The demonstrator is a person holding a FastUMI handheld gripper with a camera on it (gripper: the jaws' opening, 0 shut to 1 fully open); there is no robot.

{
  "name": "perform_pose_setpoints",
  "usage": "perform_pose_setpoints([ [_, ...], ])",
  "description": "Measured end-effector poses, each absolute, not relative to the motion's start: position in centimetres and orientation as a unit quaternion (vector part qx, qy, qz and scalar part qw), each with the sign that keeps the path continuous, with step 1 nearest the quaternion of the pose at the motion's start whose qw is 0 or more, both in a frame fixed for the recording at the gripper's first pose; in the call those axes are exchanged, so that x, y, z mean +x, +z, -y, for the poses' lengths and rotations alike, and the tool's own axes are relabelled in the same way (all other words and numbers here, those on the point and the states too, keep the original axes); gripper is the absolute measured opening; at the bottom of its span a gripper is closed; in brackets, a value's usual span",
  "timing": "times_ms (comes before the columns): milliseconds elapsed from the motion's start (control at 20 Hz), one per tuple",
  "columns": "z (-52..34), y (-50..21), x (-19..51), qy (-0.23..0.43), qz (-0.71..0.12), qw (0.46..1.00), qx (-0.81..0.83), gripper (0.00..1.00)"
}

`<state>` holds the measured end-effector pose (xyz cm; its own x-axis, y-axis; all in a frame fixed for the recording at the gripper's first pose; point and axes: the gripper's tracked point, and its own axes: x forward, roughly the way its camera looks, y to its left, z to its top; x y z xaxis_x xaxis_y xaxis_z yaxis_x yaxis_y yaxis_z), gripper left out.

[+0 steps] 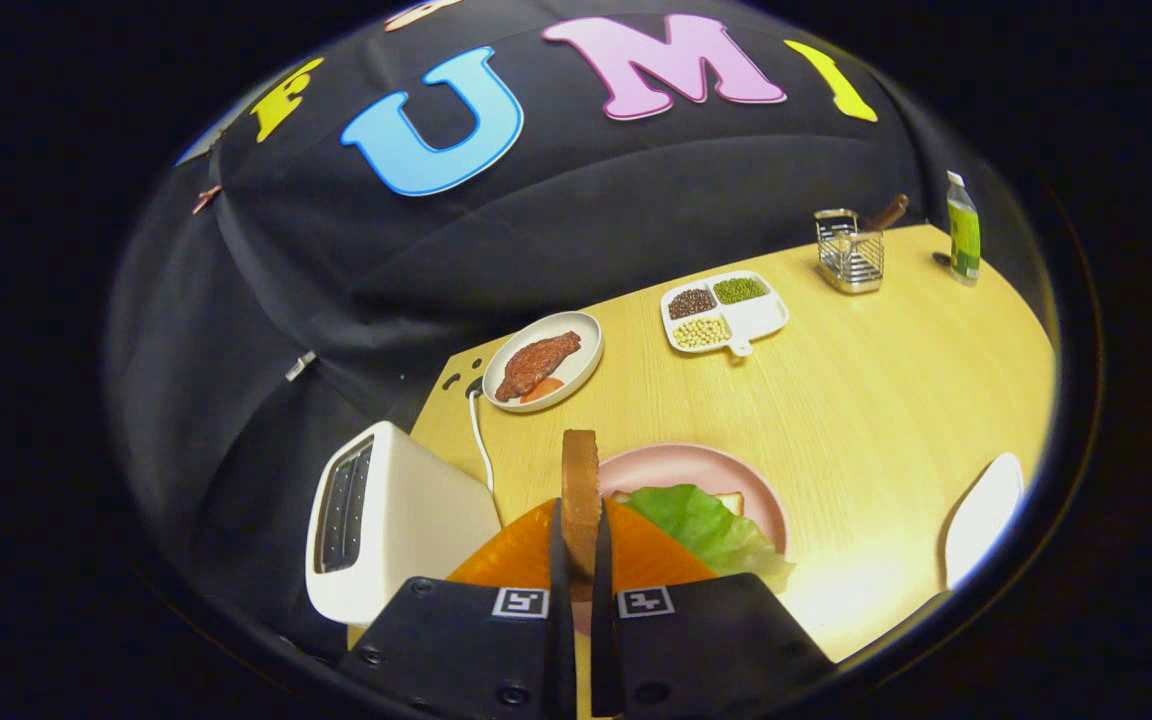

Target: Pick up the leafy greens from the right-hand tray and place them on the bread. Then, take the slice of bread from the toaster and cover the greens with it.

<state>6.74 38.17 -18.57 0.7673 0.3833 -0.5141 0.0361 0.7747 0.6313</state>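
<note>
A booth with dark cloth walls surrounds a pale wooden table [866, 400]. Seen from the camera riding on the tool [581, 560], its two fingers are clamped on a slice of toasted bread [581, 490]. The slice stands upright on its edge between them, with its brown crust rising above the fingertips.

Just beyond the fingers sits a pink plate [726, 475]. On it lies a leaf of green lettuce [711, 530], and a corner of pale bread peeks out behind the leaf. The greens are therefore already on the bread.

To the left of the tool stands a white toaster [386, 520], its slot facing up, with a white cord running behind it.

The step in hand appears to be covering the greens. To do it well, the slice should be carried over the middle of the leaf, turned from upright to flat, lowered until it rests on the lettuce, and only then released. Letting go too high or off-centre could send the slice sliding off the leaf.

Farther away are a white oval plate of cooked meat [541, 362], then a divided white dish of beans [724, 312]. At the far end are a metal wire holder [850, 252] and a green bottle [962, 230]. A white tray [984, 520] lies at the right.
</note>
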Motion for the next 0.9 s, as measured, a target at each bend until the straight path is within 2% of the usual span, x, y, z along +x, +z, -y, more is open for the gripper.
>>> perform_pose_setpoints([
  [350,-35.6,-24.0,6.4,0.053,-0.363,0.872,0.325,0.1],
  [500,-35.3,-25.7,6.1,0.056,-0.382,0.87,0.308,0.16],
  [550,-35.3,-25.9,6.0,0.06,-0.385,0.87,0.303,0.22],
  [600,-35.2,-26.2,5.8,0.06,-0.388,0.871,0.297,0.23],
  [700,-34.6,-26.7,5.7,0.058,-0.393,0.875,0.277,0.33],
  [850,-33.7,-27.0,4.8,0.068,-0.397,0.882,0.243,0.7],
  [900,-33.2,-26.7,4.8,0.07,-0.389,0.888,0.236,0.77],
])
